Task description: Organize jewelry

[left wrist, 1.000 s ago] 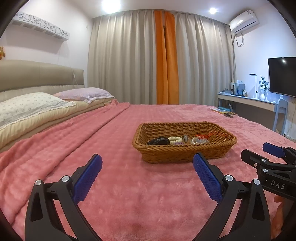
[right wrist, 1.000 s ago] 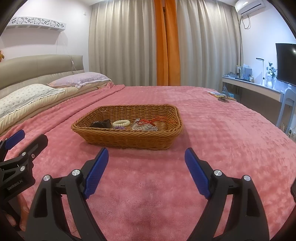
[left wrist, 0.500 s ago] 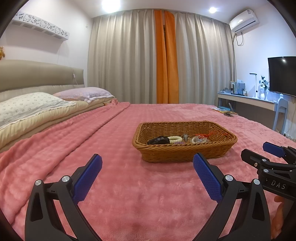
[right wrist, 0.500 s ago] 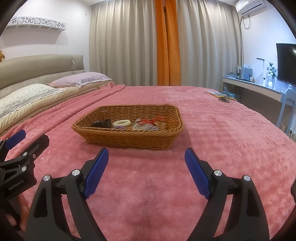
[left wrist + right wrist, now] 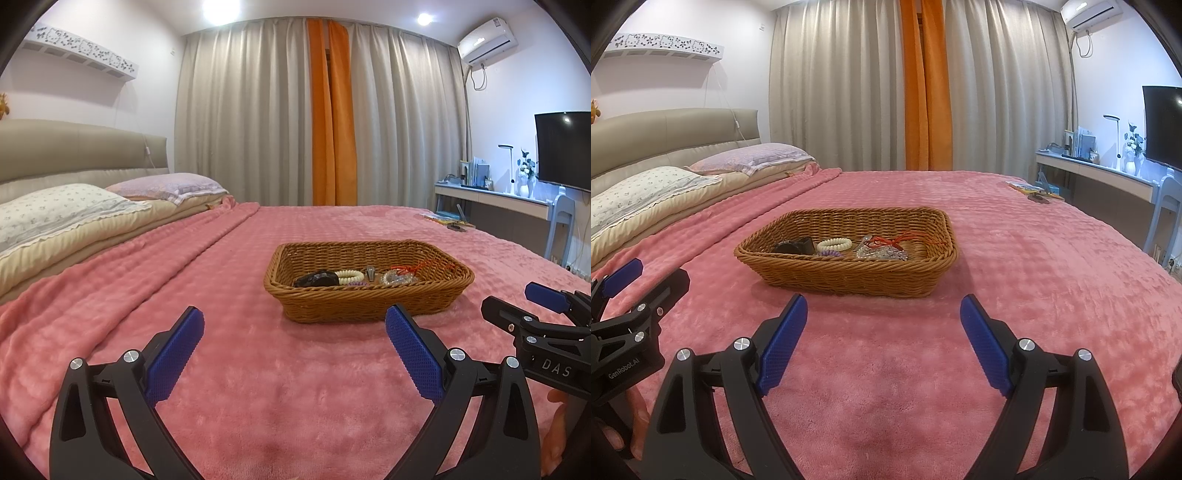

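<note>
- In the middle of the pink blanket [image 5: 1015, 266] stands a wicker basket [image 5: 849, 277], and all the jewelry that I can see is inside it.
- On the basket floor, from left to right in the right wrist view: a black piece [image 5: 794, 245], a cream bracelet [image 5: 834, 244] with a small purple coil [image 5: 830, 254] just before it, then a shiny clear heap [image 5: 882, 254] with a red cord [image 5: 905, 238] lying over it toward the right wall.
- In the left wrist view there is also a small grey clip [image 5: 370, 272] between the bracelet and the clear heap.
- The pieces lie close together in a loose row, some touching; the far half of the basket shows only bare weave.
- No jewelry shows on the blanket around the basket, so nothing seems left outside to collect.
- My judgement: this fits two stages. Either the pieces are already gathered in the basket and the work is near its end, or the basket is the source and the pieces are yet to be sorted to another place. No other box or tray for jewelry shows in the pictures, so I cannot decide.
- The left gripper [image 5: 295, 328] hovers low over the blanket, before the basket; its fingers are spread wide and hold nothing.
- The right gripper [image 5: 882, 317] is beside it, also short of the basket, fingers spread wide and bare.
- Some small things [image 5: 1036, 192] lie at the far right edge of the bed; they are too small to tell what they are.
</note>
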Motion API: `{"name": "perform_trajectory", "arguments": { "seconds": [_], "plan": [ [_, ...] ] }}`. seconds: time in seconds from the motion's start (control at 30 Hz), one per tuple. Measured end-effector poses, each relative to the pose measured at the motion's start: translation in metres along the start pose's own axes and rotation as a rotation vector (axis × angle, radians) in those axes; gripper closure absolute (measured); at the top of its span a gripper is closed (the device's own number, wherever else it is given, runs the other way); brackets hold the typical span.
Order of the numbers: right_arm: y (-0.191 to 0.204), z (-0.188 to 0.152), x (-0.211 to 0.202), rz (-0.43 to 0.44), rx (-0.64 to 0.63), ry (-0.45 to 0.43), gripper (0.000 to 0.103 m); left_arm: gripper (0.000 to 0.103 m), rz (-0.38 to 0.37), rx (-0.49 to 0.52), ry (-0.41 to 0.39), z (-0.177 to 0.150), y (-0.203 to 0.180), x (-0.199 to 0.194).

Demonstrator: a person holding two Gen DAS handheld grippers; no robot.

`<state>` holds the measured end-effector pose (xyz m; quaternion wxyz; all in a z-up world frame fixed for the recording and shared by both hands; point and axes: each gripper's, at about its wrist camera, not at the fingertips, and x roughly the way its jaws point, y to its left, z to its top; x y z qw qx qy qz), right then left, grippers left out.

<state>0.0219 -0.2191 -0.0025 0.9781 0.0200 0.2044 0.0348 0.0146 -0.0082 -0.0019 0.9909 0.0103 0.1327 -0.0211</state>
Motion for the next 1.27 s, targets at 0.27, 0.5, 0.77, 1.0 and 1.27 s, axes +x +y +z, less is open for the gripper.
{"name": "perform_trajectory", "arguments": {
  "seconds": [0.27, 0.5, 0.77, 1.0, 1.27],
  "plan": [
    [0.0000, 0.0001, 0.0001, 0.001, 0.001, 0.000, 0.021, 0.008, 0.000, 0.000, 0.003, -0.0027, -0.0003, 0.0001],
    [0.0001, 0.0002, 0.0000, 0.001, 0.001, 0.000, 0.021, 0.008, 0.000, 0.000, 0.003, -0.0044, -0.0001, -0.0010],
    [0.0003, 0.0002, 0.0001, 0.001, 0.000, 0.000, 0.021, 0.008, 0.001, 0.001, 0.006, -0.0035, -0.0004, -0.0007],
    [0.0005, -0.0005, 0.0004, 0.001, -0.003, -0.001, 0.021, 0.007, 0.004, -0.003, -0.002, -0.0068, 0.0026, -0.0022],
    [0.0001, -0.0005, 0.0003, 0.001, -0.003, -0.001, 0.021, 0.007, 0.005, -0.019, 0.015, -0.0063, 0.0089, -0.0037]
  ]
}}
